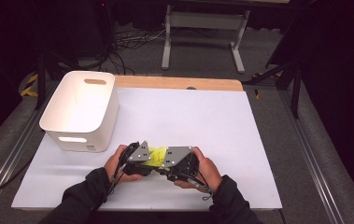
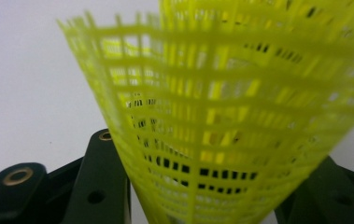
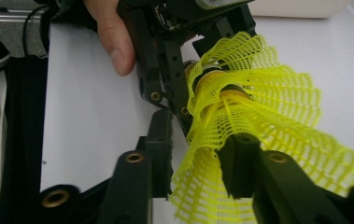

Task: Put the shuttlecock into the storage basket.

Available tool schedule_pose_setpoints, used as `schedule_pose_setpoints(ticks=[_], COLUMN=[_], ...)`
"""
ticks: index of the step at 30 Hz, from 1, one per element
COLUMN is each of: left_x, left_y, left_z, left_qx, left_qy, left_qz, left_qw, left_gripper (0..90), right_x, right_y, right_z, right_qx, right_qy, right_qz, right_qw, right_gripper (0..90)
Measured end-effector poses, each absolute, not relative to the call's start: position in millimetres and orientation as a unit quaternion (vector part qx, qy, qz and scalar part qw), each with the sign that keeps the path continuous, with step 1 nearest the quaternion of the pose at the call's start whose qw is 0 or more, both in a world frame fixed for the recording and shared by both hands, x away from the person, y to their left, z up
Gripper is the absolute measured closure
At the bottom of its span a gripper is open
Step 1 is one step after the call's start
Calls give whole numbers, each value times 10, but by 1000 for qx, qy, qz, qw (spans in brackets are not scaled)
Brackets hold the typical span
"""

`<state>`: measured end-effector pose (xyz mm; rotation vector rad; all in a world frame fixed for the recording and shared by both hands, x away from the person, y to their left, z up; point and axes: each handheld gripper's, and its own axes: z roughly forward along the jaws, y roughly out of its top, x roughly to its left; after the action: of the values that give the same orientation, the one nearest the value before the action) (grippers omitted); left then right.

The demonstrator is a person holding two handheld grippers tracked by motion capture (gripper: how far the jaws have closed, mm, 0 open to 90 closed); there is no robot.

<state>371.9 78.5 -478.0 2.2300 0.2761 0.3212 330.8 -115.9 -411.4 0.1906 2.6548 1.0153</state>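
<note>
Far left, on the white table (image 1: 212, 121): white bin (image 1: 81, 109) with handle slots.
Near centre, left: left gripper (image 1: 143, 156), jaws grasping the yellow mesh sleeve (image 1: 156, 156).
Centre: sleeve held above the table, between both grippers.
Right: right gripper (image 1: 167, 161), jaws astride the sleeve; whether they press it cannot be told.
</note>
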Motion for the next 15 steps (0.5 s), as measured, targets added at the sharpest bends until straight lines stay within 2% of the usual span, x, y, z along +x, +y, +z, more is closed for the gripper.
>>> schedule_pose_setpoints(ticks=[3,10,13,15], left_x=[3709,3692,3692,3684], left_y=[799,827,839,844], left_z=[-4770,-4757,-4753,-4748], left_qx=[884,871,866,864], left_qy=[111,116,117,117], left_qz=[136,156,160,157], left_qw=[433,452,459,463], left_gripper=[574,593,596,598], right_x=[3308,3283,3277,3262], right_y=[-1169,-1187,-1190,-1194], right_z=[-4089,-4022,-4004,-3976], right_qx=[67,84,89,93], right_qy=[919,913,912,910], right_qz=[362,371,372,375], right_qw=[141,148,150,153], right_gripper=[615,396,386,346])
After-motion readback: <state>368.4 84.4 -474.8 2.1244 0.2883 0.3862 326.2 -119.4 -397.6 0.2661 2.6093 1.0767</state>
